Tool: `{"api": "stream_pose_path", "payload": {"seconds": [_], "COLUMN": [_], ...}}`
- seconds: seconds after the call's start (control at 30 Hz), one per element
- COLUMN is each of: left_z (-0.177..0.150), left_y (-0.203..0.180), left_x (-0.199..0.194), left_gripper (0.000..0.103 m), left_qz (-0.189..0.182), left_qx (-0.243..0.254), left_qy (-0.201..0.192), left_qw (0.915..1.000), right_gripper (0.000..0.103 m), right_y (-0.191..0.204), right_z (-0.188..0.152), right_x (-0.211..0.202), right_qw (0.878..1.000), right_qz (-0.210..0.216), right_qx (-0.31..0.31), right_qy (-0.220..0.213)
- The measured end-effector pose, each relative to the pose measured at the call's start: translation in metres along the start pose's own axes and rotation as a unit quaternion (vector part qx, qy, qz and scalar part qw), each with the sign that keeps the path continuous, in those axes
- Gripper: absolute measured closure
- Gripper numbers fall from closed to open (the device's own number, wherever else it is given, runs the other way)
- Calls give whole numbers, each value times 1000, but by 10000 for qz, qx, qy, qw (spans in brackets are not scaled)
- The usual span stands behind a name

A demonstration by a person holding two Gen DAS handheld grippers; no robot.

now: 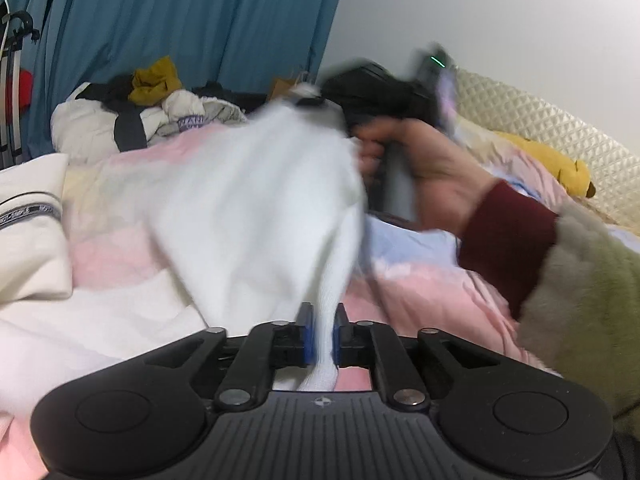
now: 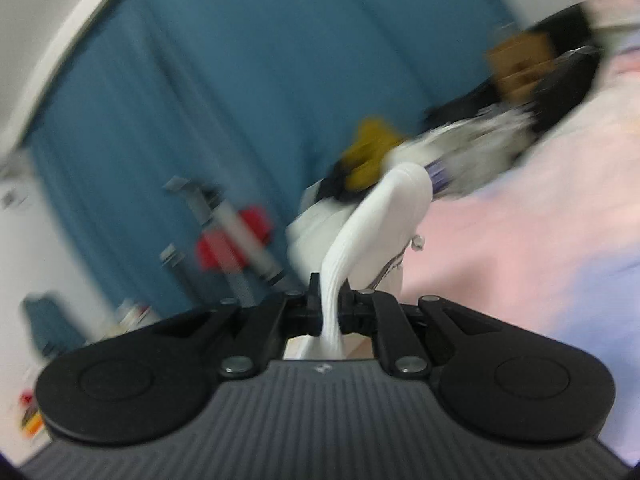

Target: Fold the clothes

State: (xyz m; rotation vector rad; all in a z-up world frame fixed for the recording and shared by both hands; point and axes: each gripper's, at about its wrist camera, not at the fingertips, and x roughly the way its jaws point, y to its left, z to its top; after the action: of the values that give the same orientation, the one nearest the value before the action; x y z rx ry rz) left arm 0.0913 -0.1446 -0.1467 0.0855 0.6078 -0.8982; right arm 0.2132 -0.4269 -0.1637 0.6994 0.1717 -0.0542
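A white garment point(image 1: 256, 208) hangs stretched above the pink bed between both grippers. In the left wrist view my left gripper point(image 1: 324, 332) is shut on a narrow strip of its lower edge, the cloth filling the gap between the blue pads point(image 1: 306, 332). Higher up and farther back, a hand in a dark red cuff holds my right gripper point(image 1: 316, 98), which pinches the garment's upper corner. In the blurred right wrist view my right gripper point(image 2: 330, 304) is shut on a white fold of the garment point(image 2: 384, 216) that arches up out of the jaws.
A pink and blue bedspread point(image 1: 420, 280) lies below. Piled clothes point(image 1: 152, 108) sit at the bed's far side before a blue curtain point(image 1: 200, 20). Cream folded cloth point(image 1: 28, 216) lies at the left, a yellow plush toy point(image 1: 552, 164) by the quilted headboard point(image 1: 560, 120).
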Motion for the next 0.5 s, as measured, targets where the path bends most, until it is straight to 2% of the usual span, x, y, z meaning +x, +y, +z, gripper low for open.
{"api": "stream_pose_path", "payload": {"seconds": [0.03, 0.1, 0.13, 0.2, 0.3, 0.37, 0.43, 0.5], "left_z": [2, 2, 1, -2, -7, -11, -13, -12], "left_y": [0, 0, -1, -1, -5, -5, -2, 6], "left_x": [4, 13, 17, 20, 19, 13, 0, -21], "left_gripper": [82, 66, 61, 47, 29, 23, 23, 22], "left_qz": [0, 60, 87, 165, 384, 621, 851, 1066], "left_qx": [8, 48, 74, 128, 285, 307, 223, -81], "left_qy": [9, 101, 175, 356, 687, 868, 1041, 1186], "left_qw": [10000, 9999, 9998, 9991, 9965, 9938, 9907, 9872], "right_gripper": [95, 95, 95, 94, 94, 94, 94, 94], "right_y": [-18, -54, -75, -112, -153, -161, -159, -152], "right_z": [7, 14, 14, 7, -17, -25, -29, -27], "right_x": [-11, -31, -43, -62, -80, -83, -83, -85], "right_qw": [9994, 9952, 9911, 9808, 9687, 9666, 9682, 9717], "right_qz": [-268, -739, -965, -1299, -1613, -1706, -1748, -1754], "right_qx": [197, 620, 908, 1452, 1861, 1856, 1713, 1501], "right_qy": [-73, -148, -137, -28, 325, 455, 523, 503]}}
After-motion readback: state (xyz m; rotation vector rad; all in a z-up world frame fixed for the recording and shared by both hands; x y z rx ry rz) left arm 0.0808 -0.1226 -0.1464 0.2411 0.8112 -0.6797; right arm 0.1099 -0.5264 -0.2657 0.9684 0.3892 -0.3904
